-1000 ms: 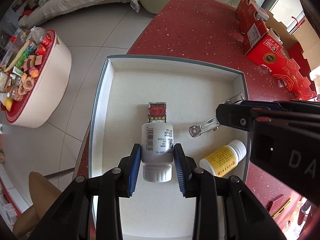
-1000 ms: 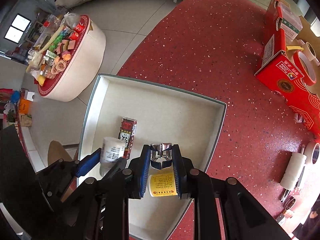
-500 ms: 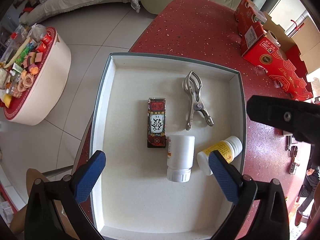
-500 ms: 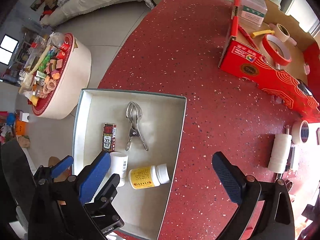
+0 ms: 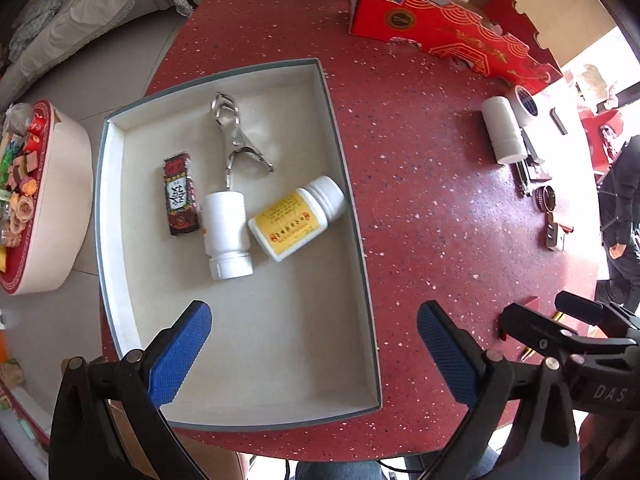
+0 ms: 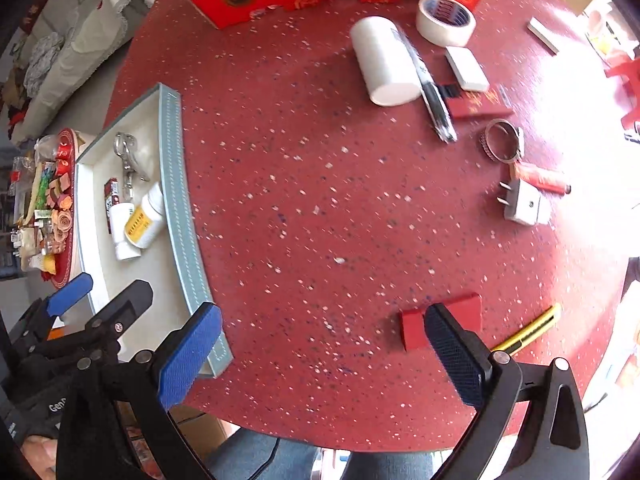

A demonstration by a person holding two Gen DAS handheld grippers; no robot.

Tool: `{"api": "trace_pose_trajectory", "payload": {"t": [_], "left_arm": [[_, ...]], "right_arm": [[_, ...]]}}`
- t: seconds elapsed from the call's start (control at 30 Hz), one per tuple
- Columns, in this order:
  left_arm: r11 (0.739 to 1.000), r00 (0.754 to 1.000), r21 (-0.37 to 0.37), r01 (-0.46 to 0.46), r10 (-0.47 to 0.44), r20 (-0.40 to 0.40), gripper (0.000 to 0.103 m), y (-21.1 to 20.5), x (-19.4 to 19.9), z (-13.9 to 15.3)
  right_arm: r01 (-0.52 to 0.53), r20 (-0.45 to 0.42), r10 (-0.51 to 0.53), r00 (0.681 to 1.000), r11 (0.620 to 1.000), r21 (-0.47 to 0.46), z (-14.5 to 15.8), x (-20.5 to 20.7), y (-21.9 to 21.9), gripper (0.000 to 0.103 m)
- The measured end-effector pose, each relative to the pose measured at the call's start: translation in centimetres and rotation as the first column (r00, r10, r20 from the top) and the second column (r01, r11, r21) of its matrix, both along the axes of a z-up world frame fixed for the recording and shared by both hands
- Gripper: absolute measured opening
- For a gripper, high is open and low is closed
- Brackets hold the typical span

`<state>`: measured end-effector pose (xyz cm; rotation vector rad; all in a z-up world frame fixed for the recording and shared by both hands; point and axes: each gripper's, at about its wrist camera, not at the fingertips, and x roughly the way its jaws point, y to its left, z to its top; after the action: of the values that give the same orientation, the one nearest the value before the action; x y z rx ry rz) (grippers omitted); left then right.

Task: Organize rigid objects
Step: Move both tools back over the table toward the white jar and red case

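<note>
A red speckled desk (image 5: 420,208) is carrying a shallow white tray (image 5: 348,184). In it, a white bottle (image 5: 226,232) is lying between a small patterned box (image 5: 180,194) and a yellow-labelled bottle (image 5: 298,218), with a metal clip (image 5: 236,140) at the far side. The left gripper (image 5: 314,354) is hanging released over the tray's near part, having let go of the white bottle. The right gripper (image 6: 322,356), released from the clip, is now hovering over bare desk to the tray's right, near a red block (image 6: 412,326).

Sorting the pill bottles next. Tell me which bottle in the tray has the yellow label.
The yellow-labelled bottle lies nearest the tray's right wall, cap pointing up-right. The plain white bottle beside it shows no yellow label.
</note>
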<state>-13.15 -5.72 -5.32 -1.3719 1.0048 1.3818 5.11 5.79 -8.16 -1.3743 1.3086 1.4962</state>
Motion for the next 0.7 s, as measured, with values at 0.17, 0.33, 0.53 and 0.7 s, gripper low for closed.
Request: {"api": "trace_pose_trajectory", "payload": {"t": [0.17,0.33,0.53,0.7], "left_arm": [[0.990,0.989,0.004,0.142,-0.142,0.028,0.103,1.3,5.5,-0.2],[0.930,0.930,-0.007,0.366,-0.366,0.010,0.103,2.5,12.0,-1.3],[0.793,0.792,-0.028,0.609,-0.609,-0.040,0.103,2.4,20.3,-3.5],[0.859,0.860,-0.078,0.505,-0.509,-0.041,0.103,2.6,20.6,-5.0]], "right_arm": [[0.190,0.063,-0.188,0.980,0.981,-0.033,-1.4,7.8,-1.4,0.102],[0.431,0.119,-0.419,0.900,0.897,-0.101,-3.4,15.1,-2.1,0.102],[0.527,0.132,-0.512,0.849,0.840,-0.130,-4.1,19.4,-3.4,0.102],[0.382,0.116,-0.376,0.919,0.924,-0.029,-3.3,17.9,-2.8,0.102]]}}
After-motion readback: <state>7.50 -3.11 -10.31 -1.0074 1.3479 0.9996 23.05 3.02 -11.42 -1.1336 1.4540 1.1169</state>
